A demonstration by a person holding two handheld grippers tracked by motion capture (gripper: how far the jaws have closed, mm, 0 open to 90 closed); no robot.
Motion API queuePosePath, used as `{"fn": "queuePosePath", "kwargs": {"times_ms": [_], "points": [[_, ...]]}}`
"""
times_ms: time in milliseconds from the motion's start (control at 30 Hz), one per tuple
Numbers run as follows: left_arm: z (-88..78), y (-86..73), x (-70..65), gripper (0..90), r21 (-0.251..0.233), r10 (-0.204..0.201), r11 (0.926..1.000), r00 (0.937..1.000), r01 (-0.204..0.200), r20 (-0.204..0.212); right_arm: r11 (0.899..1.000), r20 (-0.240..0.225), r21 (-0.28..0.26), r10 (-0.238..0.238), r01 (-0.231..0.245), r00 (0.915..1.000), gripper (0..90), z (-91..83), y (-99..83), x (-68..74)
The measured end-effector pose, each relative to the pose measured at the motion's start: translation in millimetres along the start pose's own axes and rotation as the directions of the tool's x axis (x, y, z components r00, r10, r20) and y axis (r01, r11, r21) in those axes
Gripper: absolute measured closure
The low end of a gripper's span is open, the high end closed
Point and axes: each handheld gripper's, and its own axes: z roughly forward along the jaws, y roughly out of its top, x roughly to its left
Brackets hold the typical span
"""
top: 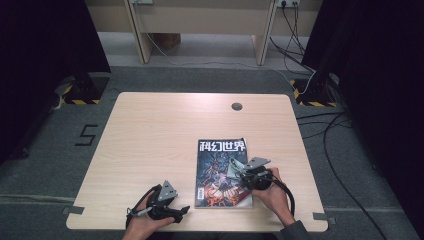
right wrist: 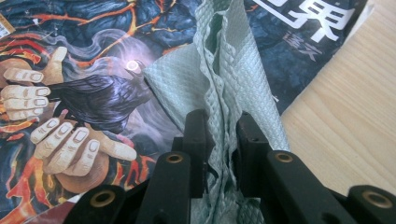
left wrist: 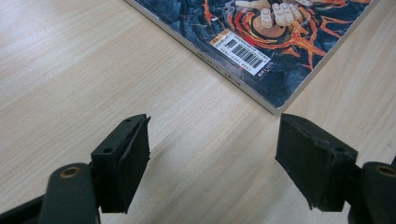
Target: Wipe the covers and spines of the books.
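- Pinched between my right gripper's (right wrist: 219, 140) black jaws, nearest the lens, is a pale green quilted cloth (right wrist: 219, 88), bunched and folded, its free end draping forward onto the cover below.
- That cloth rests on a glossy magazine with a dark cover of orange lava, pale hands and white title characters (top: 221, 172); in the high view I see the cloth (top: 233, 169) over the cover's right half, with my right gripper (top: 245, 176) just beside the right edge.
- My judgement: I am wiping the cover. The cloth is picked up and laid on the magazine, so the gripping is done; how much of the cover has been passed over I cannot tell, and the left and upper parts look untouched by the cloth now.
- My left gripper (left wrist: 212, 154) hangs idle with its jaws wide and nothing between them, over bare wood just beside the magazine's (left wrist: 280, 51) barcode corner.
- Everything sits on a light wooden table with rounded corners (top: 150, 135), the magazine toward my near right side.
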Motion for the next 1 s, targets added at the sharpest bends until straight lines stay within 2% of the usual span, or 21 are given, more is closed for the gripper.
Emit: {"fn": "queuePosePath", "kwargs": {"times_ms": [133,167,333,467,500,533,567,667,700,733,800,833,900,1000], "points": [[0.7,0.4,-0.1,25.0,0.000,0.000,1.0000,1.0000,0.000,0.001,1.000,-0.013,-0.005,-0.015,0.015,0.9998,77.5,2.5,3.7,5.8],[0.6,0.3,0.0,25.0,0.000,0.000,1.0000,1.0000,0.000,0.001,1.000,-0.039,-0.012,-0.028,0.028,0.9988,77.4,5.6,7.8,14.0],[0.0,0.0,1.6,25.0,0.001,-0.004,1.0000,1.0000,0.004,-0.002,0.996,-0.098,-0.019,-0.089,0.088,0.9912,77.2,12.4,21.5,43.7],[-0.5,-0.1,2.4,25.0,0.001,-0.007,1.0000,0.9999,0.007,-0.007,0.990,-0.146,-0.037,-0.142,0.138,0.9791,77.1,16.9,30.4,70.4],[-0.5,-0.1,2.4,25.0,0.001,-0.007,1.0000,0.9999,0.007,-0.007,0.990,-0.146,-0.037,-0.142,0.138,0.9791,77.1,16.9,30.4,70.4],[-1.0,-0.2,3.4,25.0,0.004,-0.008,1.0000,0.9999,0.008,-0.010,0.986,-0.172,-0.053,-0.167,0.161,0.9707,77.1,17.7,32.4,81.0],[-1.0,-0.1,3.6,25.0,0.004,-0.010,0.9999,0.9999,0.010,-0.013,0.986,-0.186,-0.052,-0.164,0.157,0.9687,77.1,17.3,32.6,86.8],[-1.4,-0.6,5.0,25.0,0.004,-0.012,0.9999,0.9998,0.012,-0.019,0.979,-0.211,-0.068,-0.202,0.192,0.9565,77.1,15.8,32.8,100.2],[-1.4,-0.6,5.0,25.0,0.004,-0.012,0.9999,0.9998,0.012,-0.019,0.979,-0.211,-0.068,-0.202,0.192,0.9565,77.1,15.8,32.8,100.2],[-1.5,-0.6,5.5,25.0,0.005,-0.014,0.9999,0.9997,0.014,-0.021,0.976,-0.224,-0.074,-0.218,0.207,0.9497,77.1,15.1,32.7,105.8],[-1.9,-0.7,5.7,25.0,0.006,-0.016,0.9999,0.9995,0.016,-0.026,0.974,-0.223,-0.076,-0.224,0.212,0.9489,77.2,14.3,31.7,106.6],[-2.1,-0.8,5.9,25.0,0.007,-0.015,0.9999,0.9995,0.015,-0.027,0.977,-0.235,-0.076,-0.210,0.198,0.9488,77.7,14.3,30.8,105.7],[-1.8,-0.8,5.9,25.0,0.006,-0.016,0.9998,0.9995,0.016,-0.026,0.981,-0.239,-0.074,-0.192,0.179,0.9519,78.3,13.3,29.0,100.8],[-2.2,-0.9,6.1,25.0,0.007,-0.015,0.9999,0.9996,0.015,-0.024,0.983,-0.217,-0.068,-0.184,0.173,0.9586,78.3,10.3,24.3,93.4]]}}
